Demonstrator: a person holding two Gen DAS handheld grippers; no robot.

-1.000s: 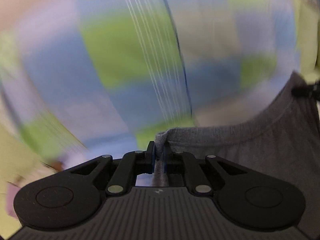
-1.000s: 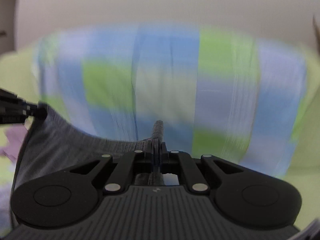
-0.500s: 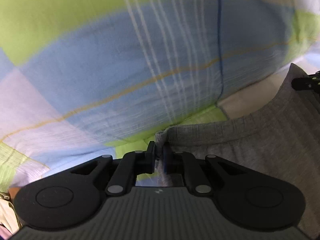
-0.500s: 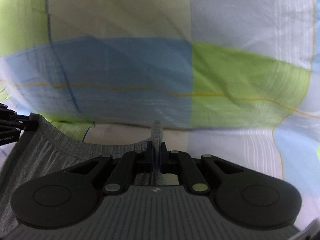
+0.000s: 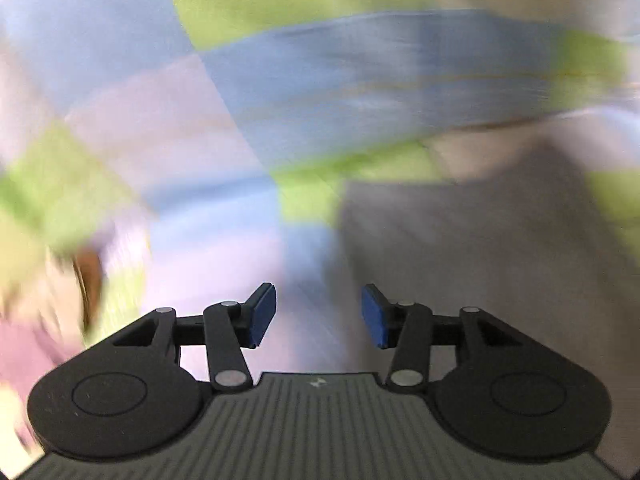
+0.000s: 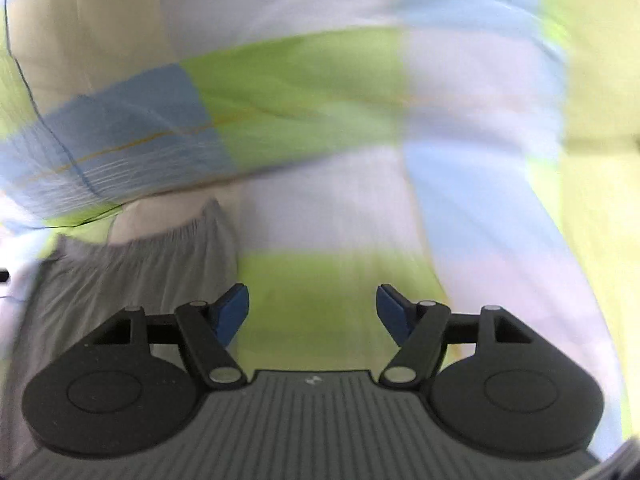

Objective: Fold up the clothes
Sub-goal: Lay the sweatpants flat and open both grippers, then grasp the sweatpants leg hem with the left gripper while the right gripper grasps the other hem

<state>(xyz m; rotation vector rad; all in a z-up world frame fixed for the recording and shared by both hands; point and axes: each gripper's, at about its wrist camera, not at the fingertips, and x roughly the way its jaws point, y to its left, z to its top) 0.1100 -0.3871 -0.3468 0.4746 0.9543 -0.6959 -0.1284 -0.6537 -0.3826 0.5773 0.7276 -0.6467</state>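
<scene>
A grey garment [image 5: 480, 248] lies on a checked bedsheet [image 5: 240, 80] in blue, green and pale lilac. In the left wrist view it fills the right half, just ahead and right of my left gripper [image 5: 319, 316], which is open and empty. In the right wrist view the grey garment [image 6: 132, 268] with its gathered waistband lies to the left of my right gripper [image 6: 312, 316], which is open and empty over the sheet [image 6: 320, 92]. Both views are blurred by motion.
A pink cloth [image 5: 28, 360] and a brown patch [image 5: 90, 280] show at the left edge of the left wrist view. A pillow or raised fold of the sheet [image 6: 120, 140] lies behind the garment.
Both grippers were shut on the grey garment's edge and have opened and let it go. The garment now lies on the sheet. Both grippers have drawn back and apart.
</scene>
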